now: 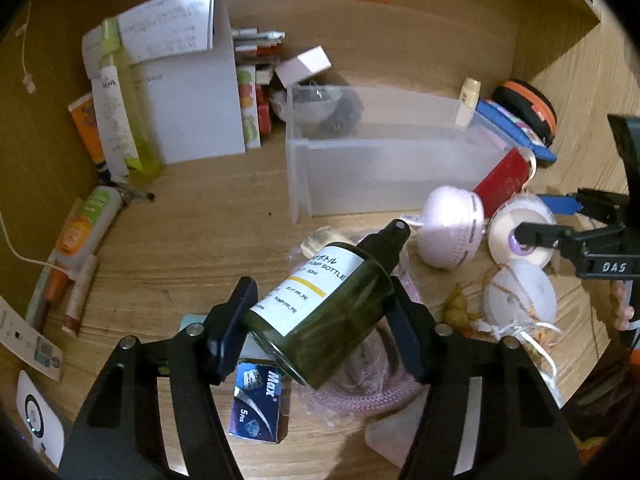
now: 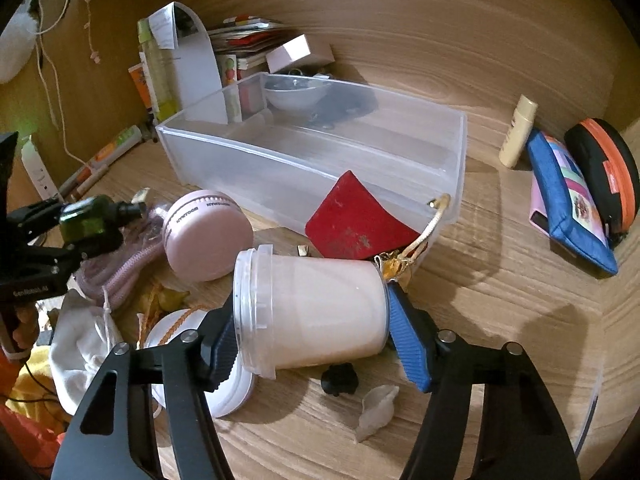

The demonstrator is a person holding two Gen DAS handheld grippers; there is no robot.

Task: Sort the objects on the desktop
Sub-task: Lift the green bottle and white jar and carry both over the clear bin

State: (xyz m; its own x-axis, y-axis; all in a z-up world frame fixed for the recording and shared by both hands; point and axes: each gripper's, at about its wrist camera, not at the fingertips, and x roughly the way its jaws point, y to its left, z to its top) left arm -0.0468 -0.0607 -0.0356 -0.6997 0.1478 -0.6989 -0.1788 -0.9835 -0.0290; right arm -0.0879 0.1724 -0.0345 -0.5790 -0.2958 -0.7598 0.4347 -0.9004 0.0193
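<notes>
"PUMP BOTTLE" on green bottle [image 1: 320,312]; "Max", "5pcs" on blue box [image 1: 258,404].

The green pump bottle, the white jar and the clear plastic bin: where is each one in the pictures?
green pump bottle [image 1: 320,312], left wrist view, on its label.
white jar [image 2: 316,312], right wrist view, on its side wall.
clear plastic bin [image 2: 256,172], right wrist view, on its front wall.

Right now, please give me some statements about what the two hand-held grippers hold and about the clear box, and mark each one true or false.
1. The left hand-held gripper holds a dark green pump bottle. True.
2. The right hand-held gripper is empty. False: it is shut on a white lidded jar.
3. The translucent plastic box already holds the pink round case. False: the case lies on the desk in front of the box.
4. A red card leans against the box's front. True.
</notes>
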